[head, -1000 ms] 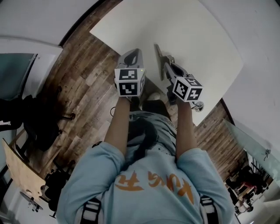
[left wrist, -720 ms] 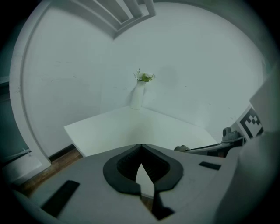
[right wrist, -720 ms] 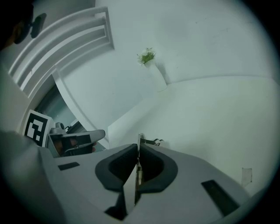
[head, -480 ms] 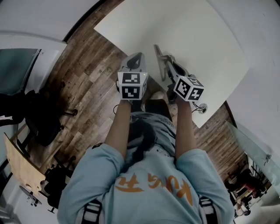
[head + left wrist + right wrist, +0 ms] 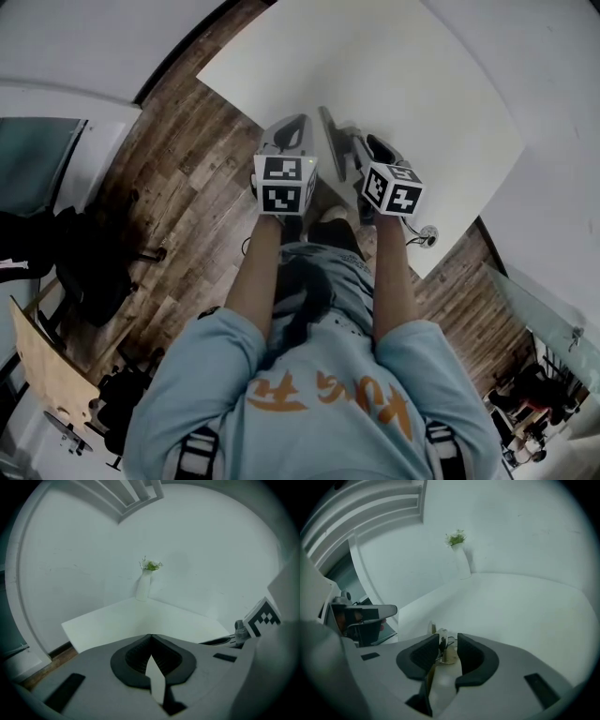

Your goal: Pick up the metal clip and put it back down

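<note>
Tabletop (image 5: 422,84): white and set at an angle, filling the head view from 11 to 2 o'clock. Wooden floor (image 5: 178,187) borders it toward 8 o'clock.

Left hand-held gripper (image 5: 151,637): jaws closed tip to tip, nothing between them. In the head view its nose sits at the tabletop's near edge, just at 9 o'clock of the other gripper.

Right hand-held gripper (image 5: 447,635): jaws apart, having just been opening, with the clip in the gap. In the head view it reaches over the tabletop toward 11 o'clock.

Metal clip (image 5: 444,649): small and brassy, down between the right jaws, closer to the pad at 9 o'clock. The pad at 3 o'clock stands clear of it. Whether the nearer pad touches it cannot be told, because the view is dim there. It appears to lie free rather than squeezed. The head view does not show it.

Marker cubes: one rides on the left gripper (image 5: 284,183), the other on the right (image 5: 392,187), side by side near the picture's centre.

Vase (image 5: 144,585): white and slim with green sprigs, upright at the tabletop's far corner against the wall. It is at 12 o'clock from both pairs of jaws and well apart from them.

Person: light-blue top (image 5: 309,394) with orange print, both forearms stretched toward 12 o'clock.

Chair (image 5: 84,262): dark, on the floor at 9 o'clock in the head view.
</note>
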`<action>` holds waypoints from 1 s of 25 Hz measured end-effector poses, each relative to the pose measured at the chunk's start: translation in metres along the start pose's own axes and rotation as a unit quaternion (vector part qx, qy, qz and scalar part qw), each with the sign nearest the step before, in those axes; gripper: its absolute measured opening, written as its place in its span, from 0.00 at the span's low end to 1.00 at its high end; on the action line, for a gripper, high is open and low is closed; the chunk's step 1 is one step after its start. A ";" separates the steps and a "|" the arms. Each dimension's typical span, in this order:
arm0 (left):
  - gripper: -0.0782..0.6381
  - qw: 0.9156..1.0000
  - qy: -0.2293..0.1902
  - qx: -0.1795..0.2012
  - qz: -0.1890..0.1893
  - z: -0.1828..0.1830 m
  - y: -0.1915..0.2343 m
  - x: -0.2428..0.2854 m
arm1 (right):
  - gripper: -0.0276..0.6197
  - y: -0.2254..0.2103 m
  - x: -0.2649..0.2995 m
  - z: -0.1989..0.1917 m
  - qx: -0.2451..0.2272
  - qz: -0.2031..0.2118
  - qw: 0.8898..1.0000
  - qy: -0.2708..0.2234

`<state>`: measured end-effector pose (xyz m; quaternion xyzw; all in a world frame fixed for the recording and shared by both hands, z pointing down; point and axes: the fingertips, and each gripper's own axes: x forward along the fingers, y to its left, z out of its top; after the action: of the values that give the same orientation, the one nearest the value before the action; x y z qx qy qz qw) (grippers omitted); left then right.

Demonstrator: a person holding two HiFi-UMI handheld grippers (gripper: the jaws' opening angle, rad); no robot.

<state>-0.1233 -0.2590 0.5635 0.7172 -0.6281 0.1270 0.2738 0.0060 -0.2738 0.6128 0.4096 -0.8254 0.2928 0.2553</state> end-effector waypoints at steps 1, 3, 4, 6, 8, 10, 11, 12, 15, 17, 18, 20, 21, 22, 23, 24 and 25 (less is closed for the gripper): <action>0.13 1.000 -0.004 0.003 -0.004 0.004 -0.002 0.002 | 0.25 -0.004 -0.003 0.005 -0.004 -0.008 1.000 -0.008; 0.13 1.000 -0.013 0.011 -0.013 0.015 -0.009 0.007 | 0.23 -0.013 -0.011 0.017 -0.008 -0.023 0.999 -0.029; 0.13 1.000 -0.018 0.014 -0.018 0.020 -0.013 0.008 | 0.23 -0.017 -0.016 0.024 -0.008 -0.030 0.999 -0.041; 0.13 0.999 -0.027 0.021 -0.027 0.031 -0.024 0.009 | 0.20 -0.025 -0.029 0.036 -0.007 -0.043 0.997 -0.062; 0.13 0.998 -0.034 0.026 -0.038 0.043 -0.036 0.010 | 0.17 -0.036 -0.044 0.047 -0.005 -0.060 0.995 -0.085; 0.13 0.997 -0.047 0.029 -0.053 0.058 -0.049 0.012 | 0.15 -0.048 -0.058 0.061 -0.003 -0.077 0.991 -0.108; 0.13 0.996 -0.056 0.031 -0.061 0.066 -0.055 0.014 | 0.14 -0.053 -0.064 0.067 -0.003 -0.086 0.989 -0.119; 0.13 0.995 -0.065 0.036 -0.070 0.075 -0.062 0.015 | 0.13 -0.058 -0.071 0.074 -0.001 -0.094 0.987 -0.130; 0.13 0.990 -0.086 0.060 -0.098 0.103 -0.087 0.021 | 0.10 -0.077 -0.093 0.093 0.007 -0.123 0.978 -0.166; 0.13 0.985 -0.096 0.076 -0.120 0.118 -0.106 0.024 | 0.08 -0.089 -0.109 0.104 0.013 -0.144 0.971 -0.189; 0.13 0.983 -0.101 0.082 -0.129 0.124 -0.115 0.024 | 0.08 -0.093 -0.116 0.110 0.014 -0.151 0.968 -0.199; 0.13 0.978 -0.114 0.096 -0.145 0.139 -0.134 0.024 | 0.07 -0.102 -0.130 0.121 0.013 -0.161 0.963 -0.218; 0.13 0.976 -0.120 0.104 -0.152 0.145 -0.145 0.024 | 0.06 -0.107 -0.139 0.127 0.013 -0.166 0.959 -0.227; 0.13 0.973 -0.125 0.112 -0.159 0.151 -0.156 0.025 | 0.06 -0.113 -0.148 0.133 0.014 -0.171 0.956 -0.238; 0.13 0.970 -0.129 0.118 -0.167 0.157 -0.166 0.025 | 0.06 -0.118 -0.157 0.139 0.016 -0.177 0.952 -0.250; 0.13 0.968 -0.134 0.122 -0.176 0.164 -0.176 0.024 | 0.06 -0.122 -0.167 0.145 0.016 -0.182 0.948 -0.262; 0.13 0.965 -0.139 0.125 -0.185 0.170 -0.185 0.023 | 0.06 -0.126 -0.177 0.151 0.015 -0.187 0.943 -0.275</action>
<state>0.0326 -0.3607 0.3933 0.8600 -0.4956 0.0510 0.1108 0.1769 -0.3473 0.4252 0.6251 -0.7674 0.1284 0.0622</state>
